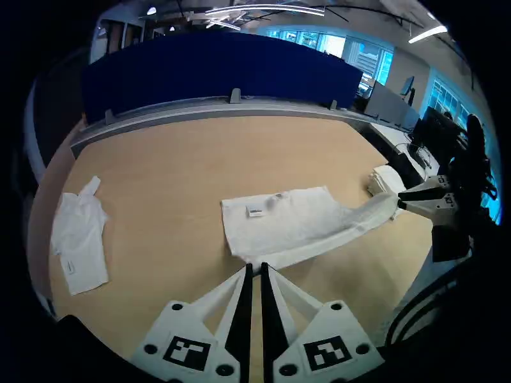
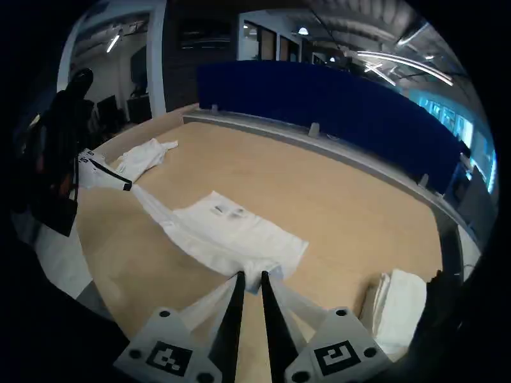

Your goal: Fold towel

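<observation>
White towel (image 1: 287, 220) on wood table (image 1: 160, 159), pinched by left gripper (image 1: 257, 268), right gripper (image 2: 251, 276)

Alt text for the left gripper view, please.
A white towel lies on a wooden desk, its near edge pinched by the left tool and its right corner lifted by the right tool. A crumpled white cloth lies to the left.

From the left gripper view we look low along our left gripper (image 1: 256, 268), close over the wooden table (image 1: 166, 172), facing the blue partition (image 1: 217, 64). The right gripper view looks along the right gripper (image 2: 250, 276), slanting along that partition. Both views share the white towel (image 1: 287, 220) mid-table, and each catches the other gripper farther off.
</observation>
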Available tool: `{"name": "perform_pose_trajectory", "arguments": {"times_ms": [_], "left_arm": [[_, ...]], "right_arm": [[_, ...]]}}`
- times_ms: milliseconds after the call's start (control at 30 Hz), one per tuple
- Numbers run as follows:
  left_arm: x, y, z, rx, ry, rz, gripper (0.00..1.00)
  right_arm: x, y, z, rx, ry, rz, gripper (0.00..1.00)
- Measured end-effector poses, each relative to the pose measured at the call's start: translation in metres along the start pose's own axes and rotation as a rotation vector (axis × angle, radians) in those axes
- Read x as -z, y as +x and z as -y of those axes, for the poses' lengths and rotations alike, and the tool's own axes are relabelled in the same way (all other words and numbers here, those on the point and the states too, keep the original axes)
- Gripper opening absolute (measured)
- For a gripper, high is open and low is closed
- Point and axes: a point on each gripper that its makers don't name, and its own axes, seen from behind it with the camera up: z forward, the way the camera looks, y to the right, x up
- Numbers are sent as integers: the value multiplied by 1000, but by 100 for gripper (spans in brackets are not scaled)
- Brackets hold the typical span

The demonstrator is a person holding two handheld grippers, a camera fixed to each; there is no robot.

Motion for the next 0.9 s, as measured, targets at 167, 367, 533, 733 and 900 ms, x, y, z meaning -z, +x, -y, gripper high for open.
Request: {"name": "perform_pose_trajectory", "arguments": {"times_ms": [167,367,533,733,900], "left_arm": [[1,1,-2,12,-2,-6,9],[-5,3,-3,14,1,-7,9],[-11,7,-1,15,3,-11,9],[-24,15,4,16,11,-17,9],[-40,17,9,14,16,-14,9]], "right_arm": [[0,-1,-3,-7,-1,3,19],[-3,-1,-6,-7,-10,10,19],[-9,-1,-11,-4,-19,18,19],[-23,1,-20,-4,-25,27,19],[-37,1,-27,-5,-28,38,19]]}}
